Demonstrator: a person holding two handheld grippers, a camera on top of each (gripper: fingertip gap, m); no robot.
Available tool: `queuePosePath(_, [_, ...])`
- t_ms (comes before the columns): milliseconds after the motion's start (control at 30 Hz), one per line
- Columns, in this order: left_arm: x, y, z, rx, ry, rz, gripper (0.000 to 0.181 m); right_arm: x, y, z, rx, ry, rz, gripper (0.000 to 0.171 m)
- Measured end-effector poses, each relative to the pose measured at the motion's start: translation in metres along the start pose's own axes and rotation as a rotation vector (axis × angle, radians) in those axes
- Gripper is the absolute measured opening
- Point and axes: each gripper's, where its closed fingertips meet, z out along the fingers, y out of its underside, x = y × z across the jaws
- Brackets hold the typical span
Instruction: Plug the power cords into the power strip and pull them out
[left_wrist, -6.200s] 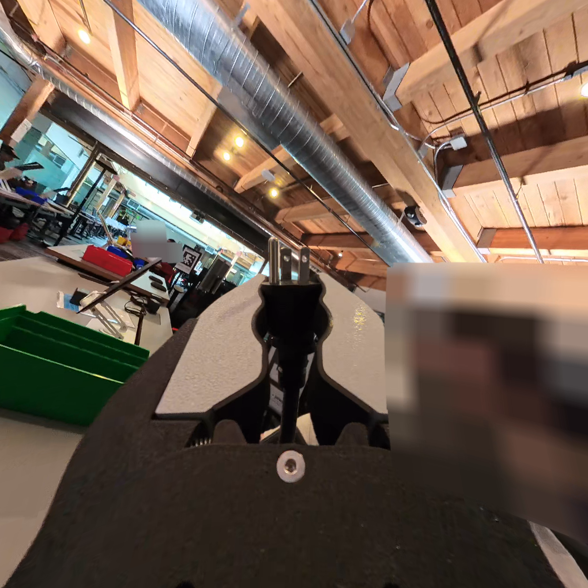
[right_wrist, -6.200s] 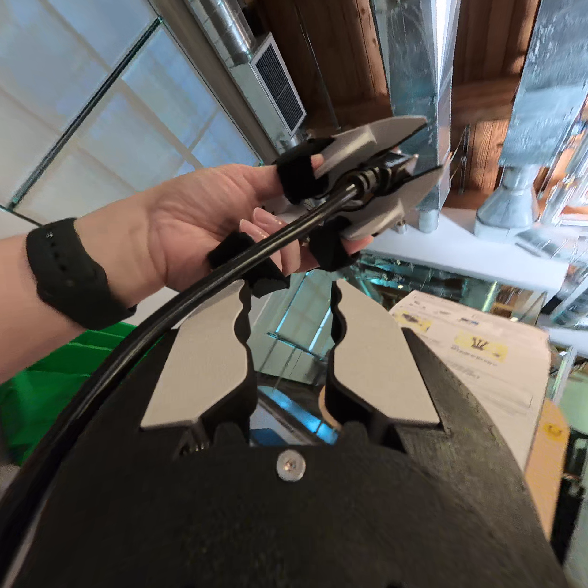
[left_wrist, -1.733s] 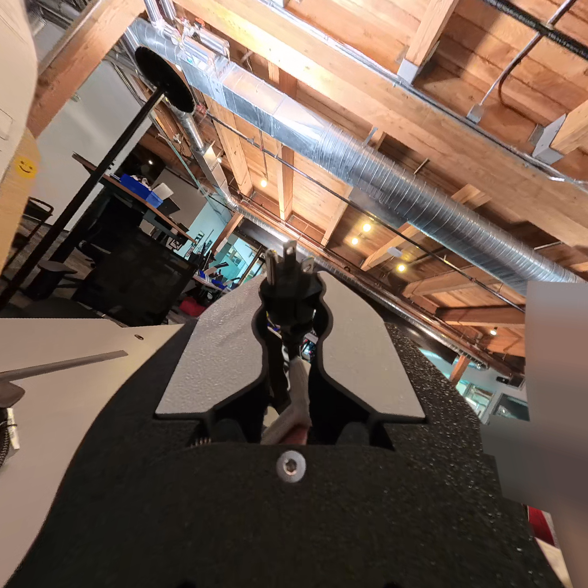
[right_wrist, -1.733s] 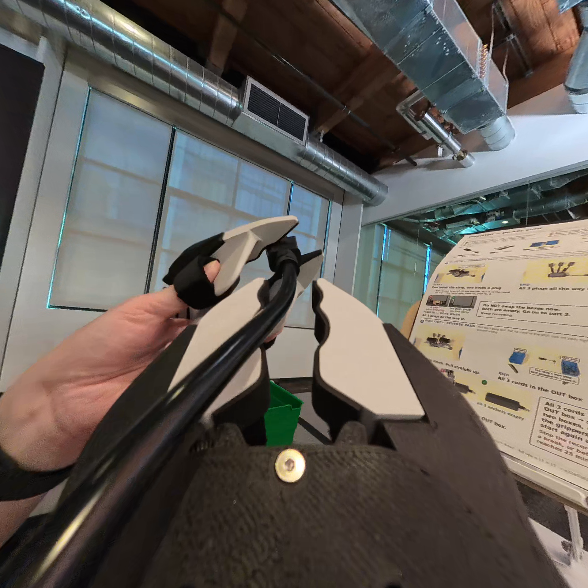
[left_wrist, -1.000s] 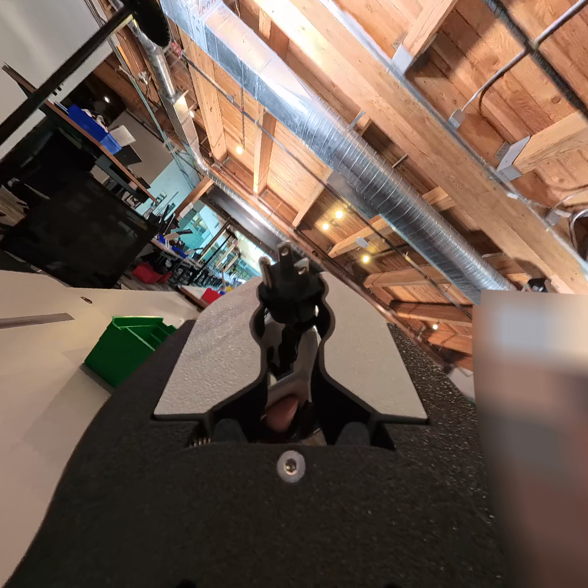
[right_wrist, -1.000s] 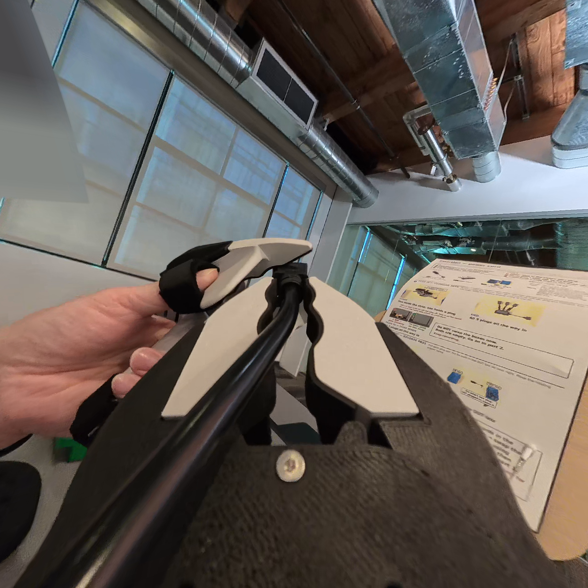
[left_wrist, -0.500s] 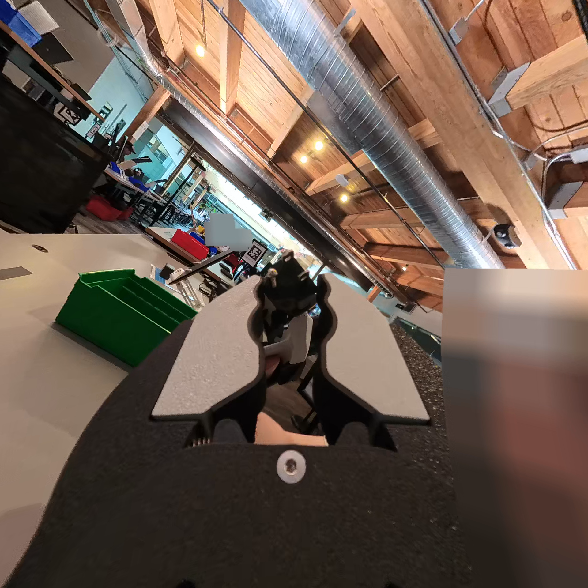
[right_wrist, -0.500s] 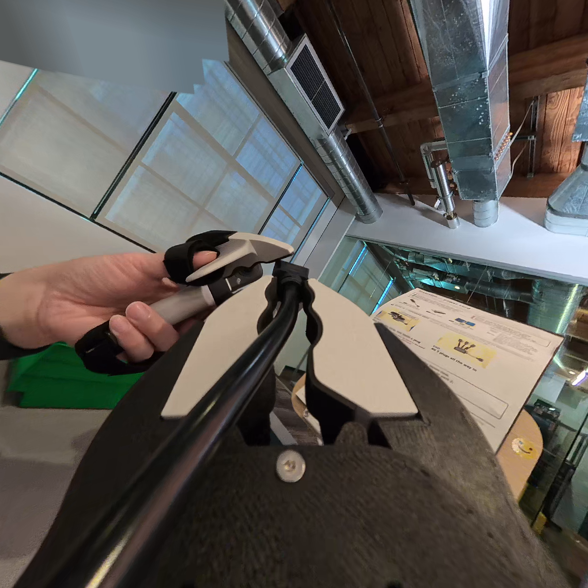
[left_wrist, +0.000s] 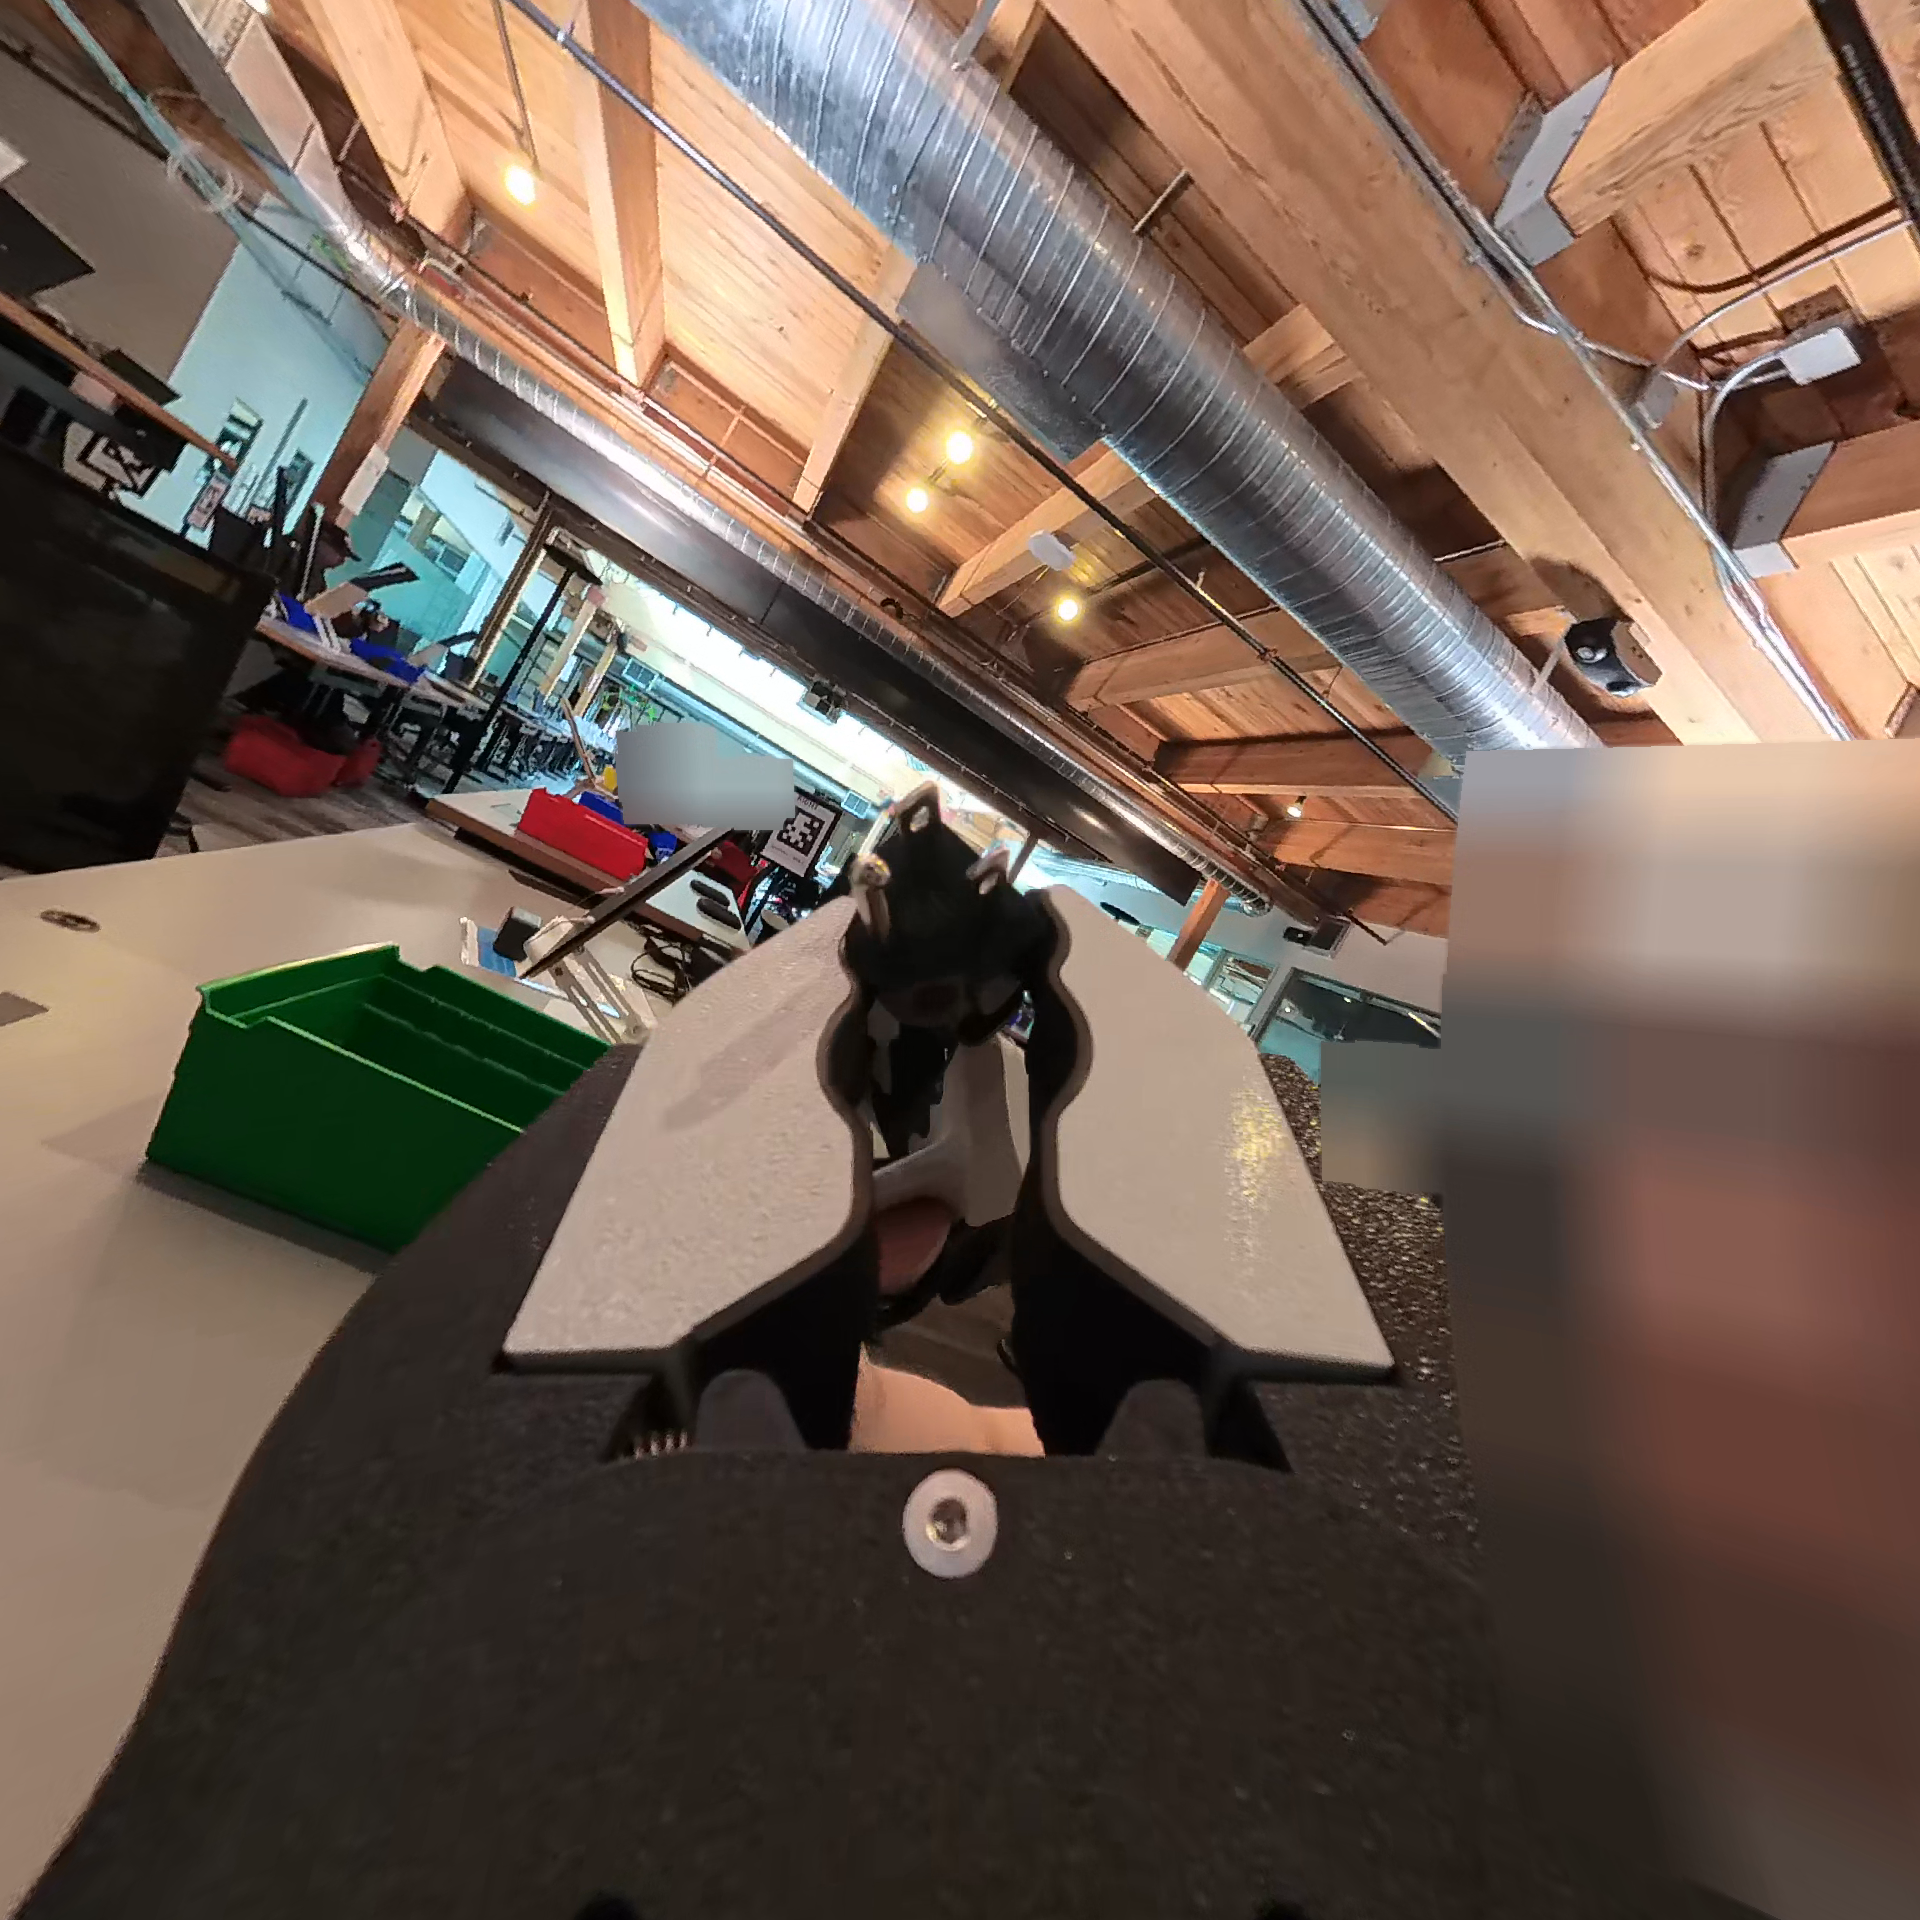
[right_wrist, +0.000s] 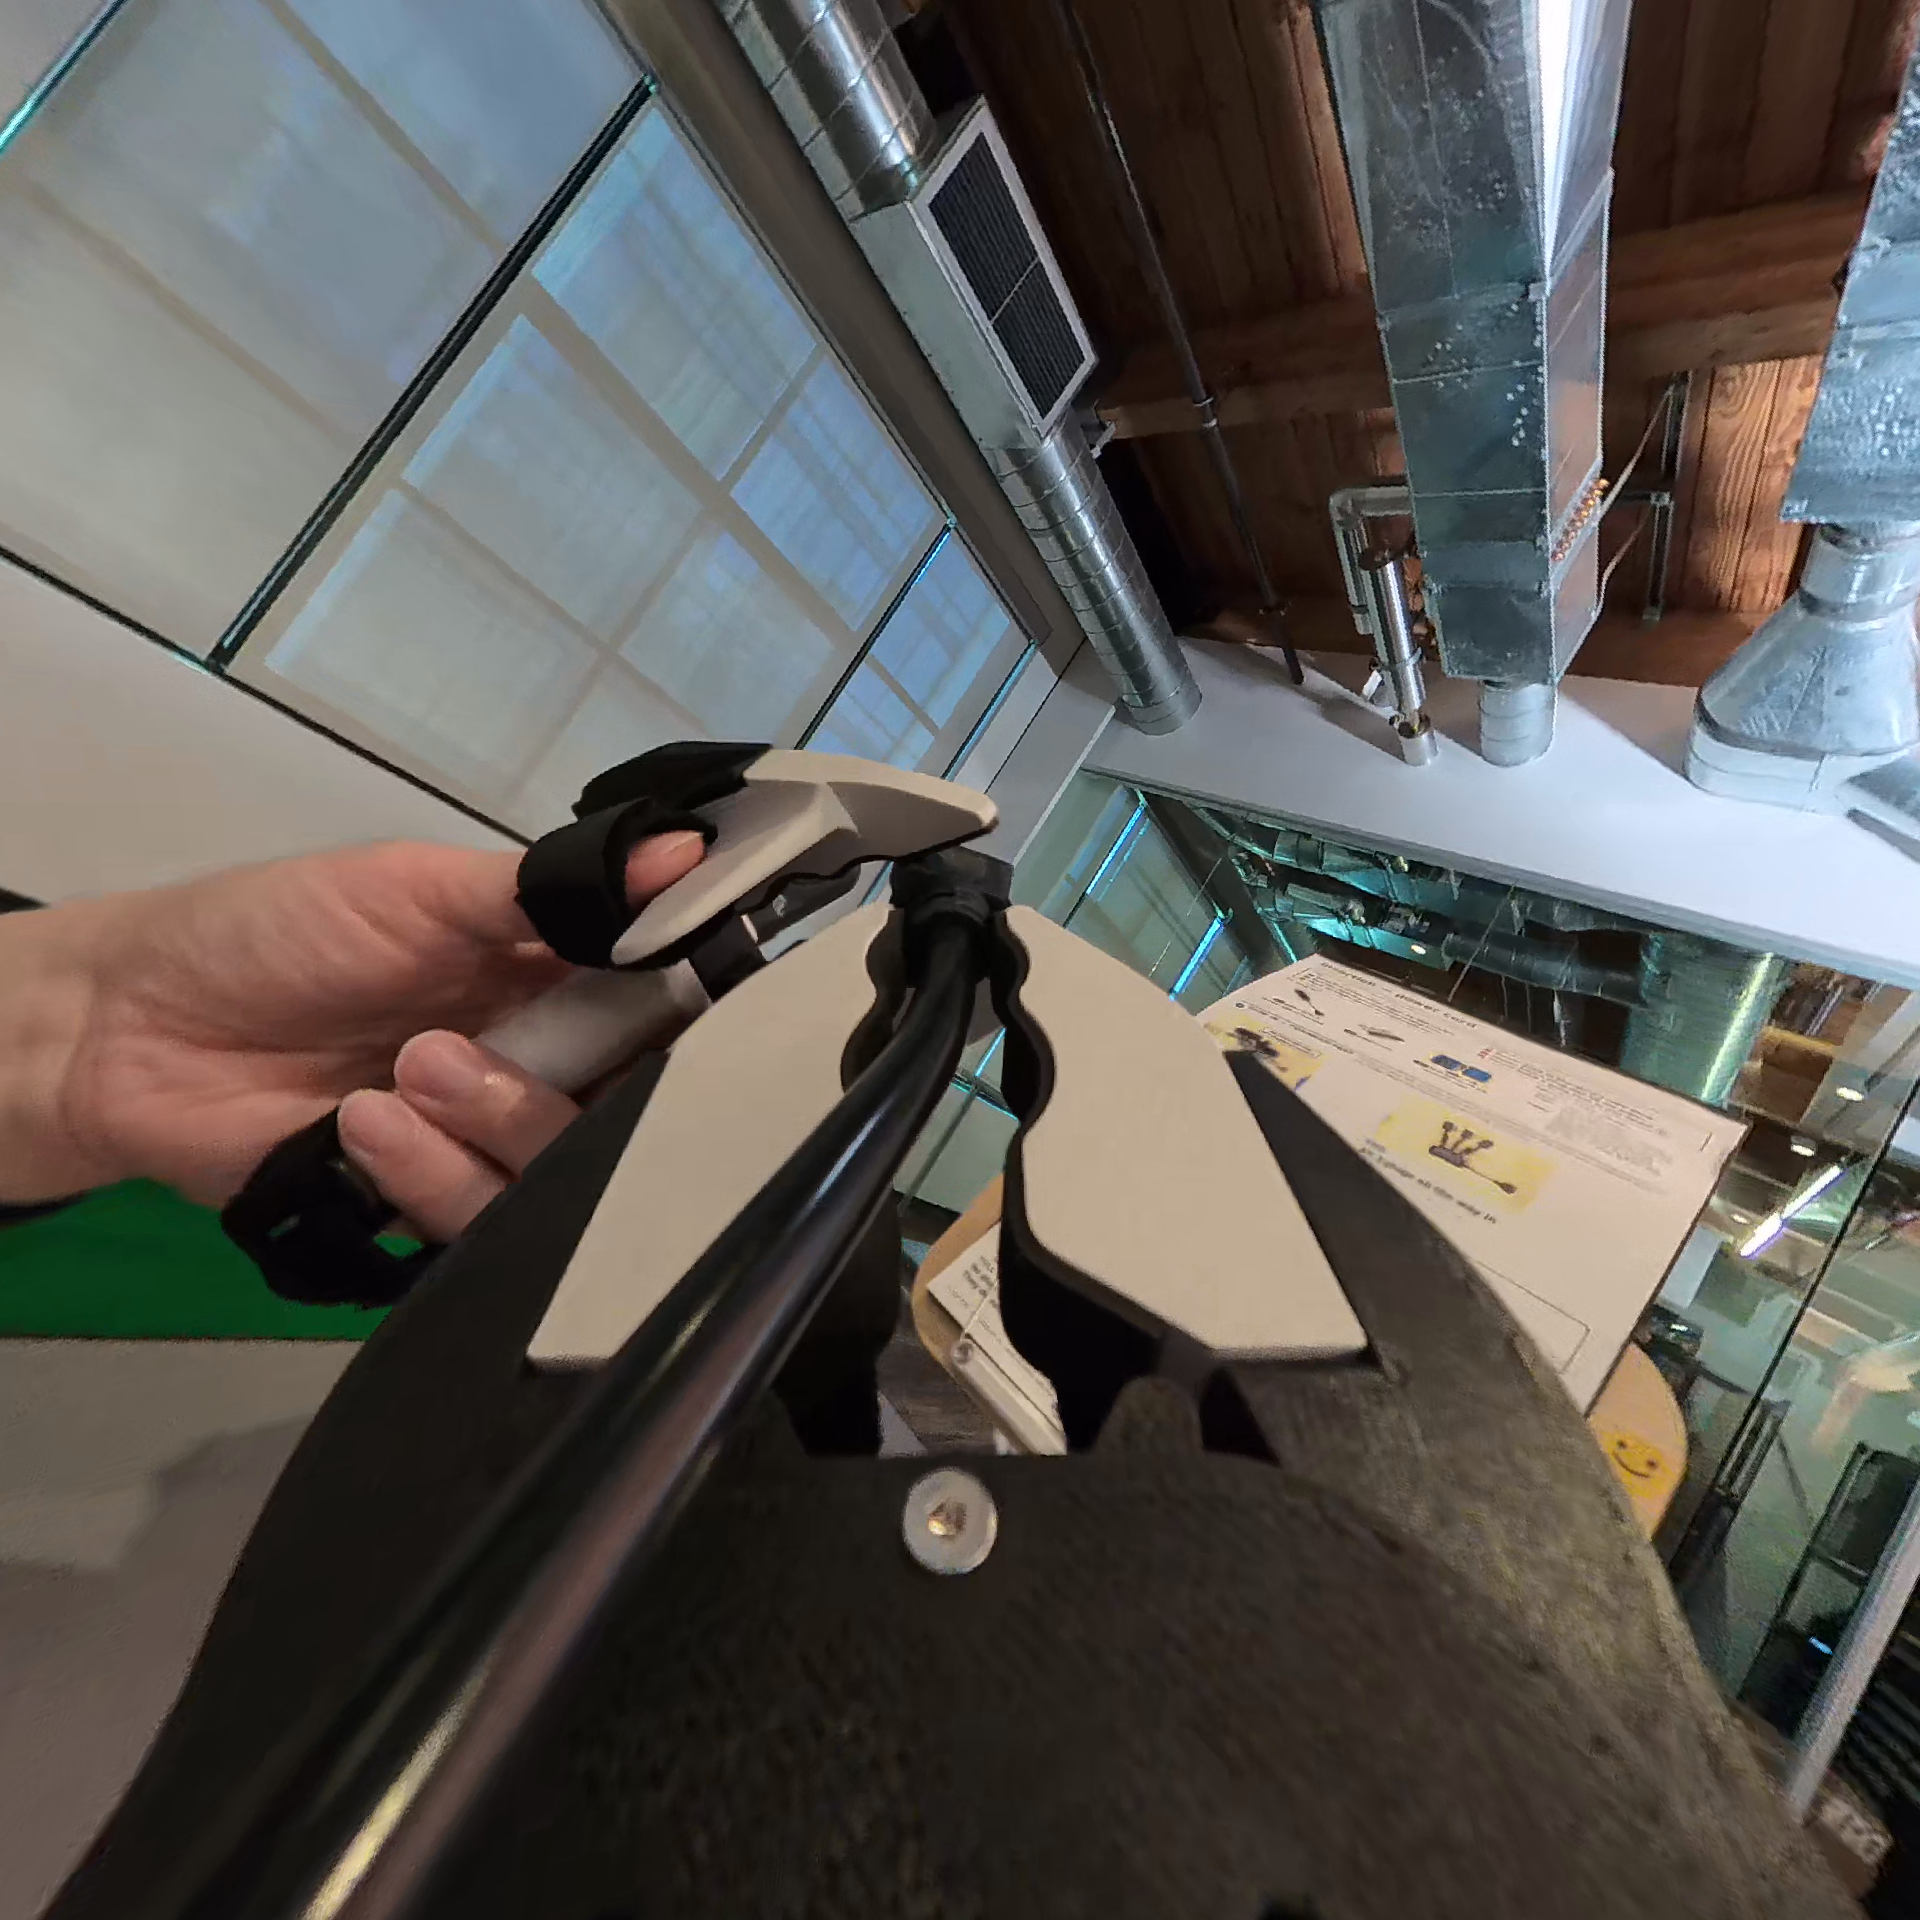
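Note:
A black three-prong plug (left_wrist: 925, 904) sits between the tips of my left gripper (left_wrist: 940, 935), which is shut on it, prongs pointing up and away, tilted. My right gripper (right_wrist: 940, 935) is shut on the black power cord (right_wrist: 790, 1205) just behind the plug's strain relief (right_wrist: 945, 883). The cord runs down to the left across the right gripper's body. In the right wrist view a hand (right_wrist: 260, 997) holds the left gripper, one of whose fingers (right_wrist: 831, 821) lies just above the strain relief. Both grippers are raised and point towards the ceiling. The power strip is not in view.
A green bin (left_wrist: 343, 1091) stands on the white table (left_wrist: 125, 1299) to the left; it also shows in the right wrist view (right_wrist: 104, 1257). A printed instruction sheet (right_wrist: 1455, 1143) on a board stands to the right. Other work tables lie far off. The grippers are tip to tip, or close to it.
Six seconds ago my right gripper was open below the cord; now it is shut on it behind the plug. Over the last second the plug has tilted between the left fingers.

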Motion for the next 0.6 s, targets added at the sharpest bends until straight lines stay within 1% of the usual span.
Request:
queuePosePath(233, [0.009,-0.003,0.002,0.046,0.046,0.076,0.027,-0.001,-0.006,0.002,0.034,0.044,0.109,0.016])
queuePosePath(367, [0.012,-0.003,0.001,0.041,0.055,0.086,0.027,-0.002,-0.009,0.004,0.041,0.045,0.147,0.016])
queuePosePath(600, [0.009,-0.006,-0.002,0.079,0.074,0.085,0.026,-0.001,-0.006,0.008,-0.009,0.004,0.259,0.015])
